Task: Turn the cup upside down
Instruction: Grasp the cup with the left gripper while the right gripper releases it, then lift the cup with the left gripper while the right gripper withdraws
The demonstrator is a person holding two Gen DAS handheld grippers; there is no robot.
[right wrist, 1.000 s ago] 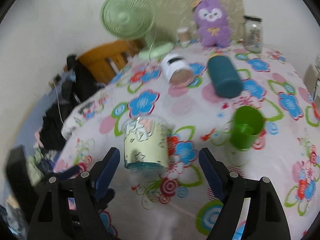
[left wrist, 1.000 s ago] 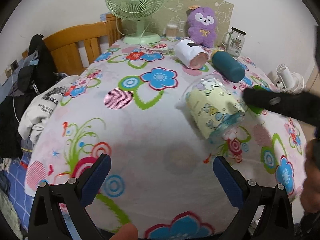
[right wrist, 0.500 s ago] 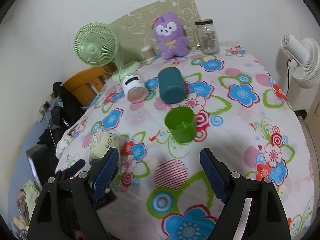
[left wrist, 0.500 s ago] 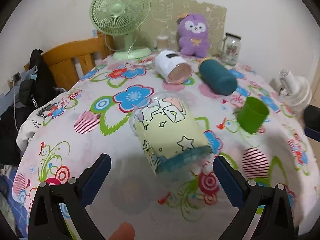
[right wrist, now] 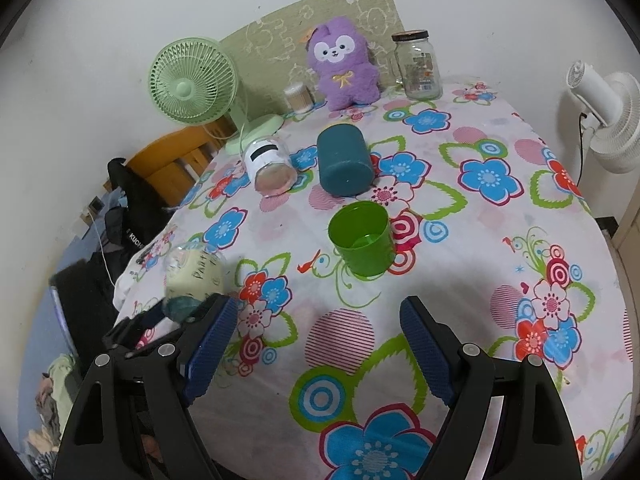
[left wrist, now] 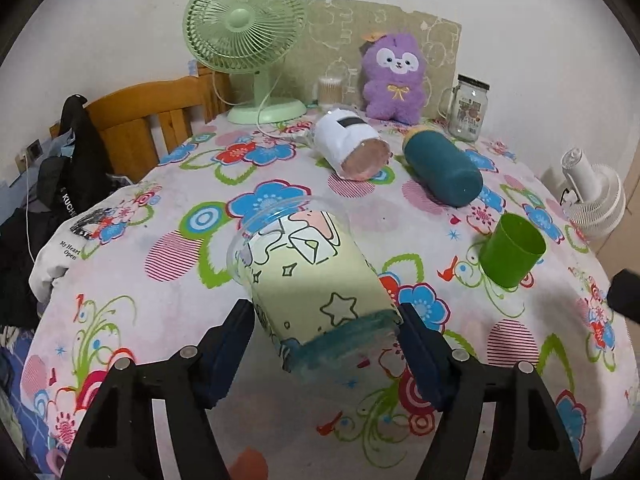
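A clear plastic cup with a pale yellow cartoon sleeve (left wrist: 312, 280) lies on its side on the flowered tablecloth, mouth away from me, teal base between my left gripper's blue pads. My left gripper (left wrist: 326, 344) has closed in on the cup's base, pads touching its sides. The cup also shows at the left of the right wrist view (right wrist: 194, 280). My right gripper (right wrist: 316, 352) is open and empty above the cloth, short of an upright green cup (right wrist: 362, 238).
A white cup (left wrist: 350, 146) and a teal cup (left wrist: 442, 168) lie on their sides farther back. A green fan (left wrist: 246, 36), a purple plush (left wrist: 394, 78) and a glass jar (left wrist: 468, 108) stand at the rear. A wooden chair (left wrist: 140, 128) stands left.
My left gripper moved forward onto the yellow cup and narrowed around its base. My right gripper pulled back and to the right, away from that cup.
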